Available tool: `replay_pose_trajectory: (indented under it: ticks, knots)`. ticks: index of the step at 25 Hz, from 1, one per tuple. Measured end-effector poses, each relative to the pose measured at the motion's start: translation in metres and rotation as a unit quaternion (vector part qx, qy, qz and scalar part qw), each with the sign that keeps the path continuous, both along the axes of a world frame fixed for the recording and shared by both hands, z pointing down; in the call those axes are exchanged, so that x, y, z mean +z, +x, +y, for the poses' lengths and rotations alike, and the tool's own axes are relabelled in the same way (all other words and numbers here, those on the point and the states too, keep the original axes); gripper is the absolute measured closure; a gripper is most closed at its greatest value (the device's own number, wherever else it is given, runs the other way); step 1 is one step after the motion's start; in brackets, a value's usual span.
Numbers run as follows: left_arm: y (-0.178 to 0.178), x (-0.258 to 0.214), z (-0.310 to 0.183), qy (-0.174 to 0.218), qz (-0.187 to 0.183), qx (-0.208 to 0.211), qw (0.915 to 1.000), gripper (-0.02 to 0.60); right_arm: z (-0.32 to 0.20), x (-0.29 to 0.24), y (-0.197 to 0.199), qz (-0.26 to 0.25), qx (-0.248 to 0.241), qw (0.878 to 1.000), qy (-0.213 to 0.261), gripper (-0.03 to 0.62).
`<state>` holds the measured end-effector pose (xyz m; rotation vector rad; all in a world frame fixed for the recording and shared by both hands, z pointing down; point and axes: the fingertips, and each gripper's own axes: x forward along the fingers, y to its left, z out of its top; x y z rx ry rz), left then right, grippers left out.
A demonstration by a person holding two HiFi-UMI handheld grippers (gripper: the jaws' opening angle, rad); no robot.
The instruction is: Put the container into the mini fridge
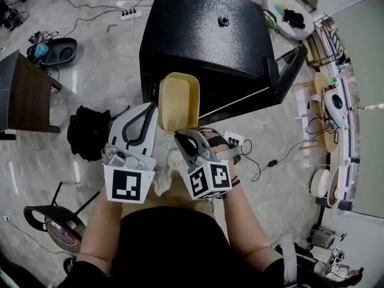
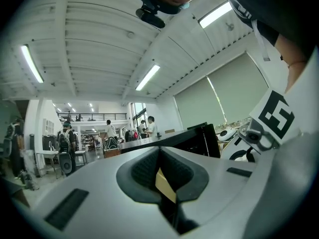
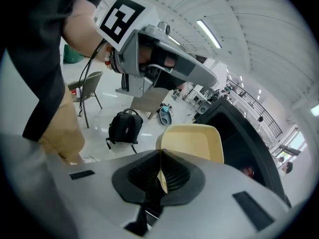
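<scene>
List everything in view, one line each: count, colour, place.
container: one, pale yellow, held up in front of the mini fridge
mini fridge: one, black, on the floor ahead, door open on its right side
backpack: one, black, on the floor to the left
power strip: one, white, on the floor, far left
table: one, dark brown, left edge
left gripper: one, grey, jaws shut on the container's rim
right gripper: one, grey, jaws shut on the container's rim
</scene>
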<state>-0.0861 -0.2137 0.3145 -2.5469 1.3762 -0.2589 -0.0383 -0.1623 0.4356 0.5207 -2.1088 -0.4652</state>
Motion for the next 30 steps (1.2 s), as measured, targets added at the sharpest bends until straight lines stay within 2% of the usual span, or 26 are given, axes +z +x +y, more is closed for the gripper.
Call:
replay_pose_trajectory:
  ticks: [9, 15, 21, 30]
  knots:
    - [0.017, 0.039, -0.024, -0.030, 0.014, -0.021, 0.9992, 0.558, -0.048, 0.048, 0.031, 0.021, 0.004, 0.999, -0.030, 0.554]
    - [0.022, 0.057, -0.044, -0.036, 0.016, -0.040, 0.9984, 0.558, -0.079, 0.083, 0.043, 0.046, -0.016, 0.998, -0.049, 0.554]
    - [0.022, 0.072, -0.059, -0.042, 0.010, -0.050, 0.9978, 0.558, -0.084, 0.118, 0.035, 0.069, -0.066, 0.993, -0.072, 0.554]
    - [0.017, 0.093, -0.079, -0.056, 0.013, -0.070, 0.9959, 0.558, -0.122, 0.138, 0.031, 0.073, -0.072, 0.992, -0.067, 0.554]
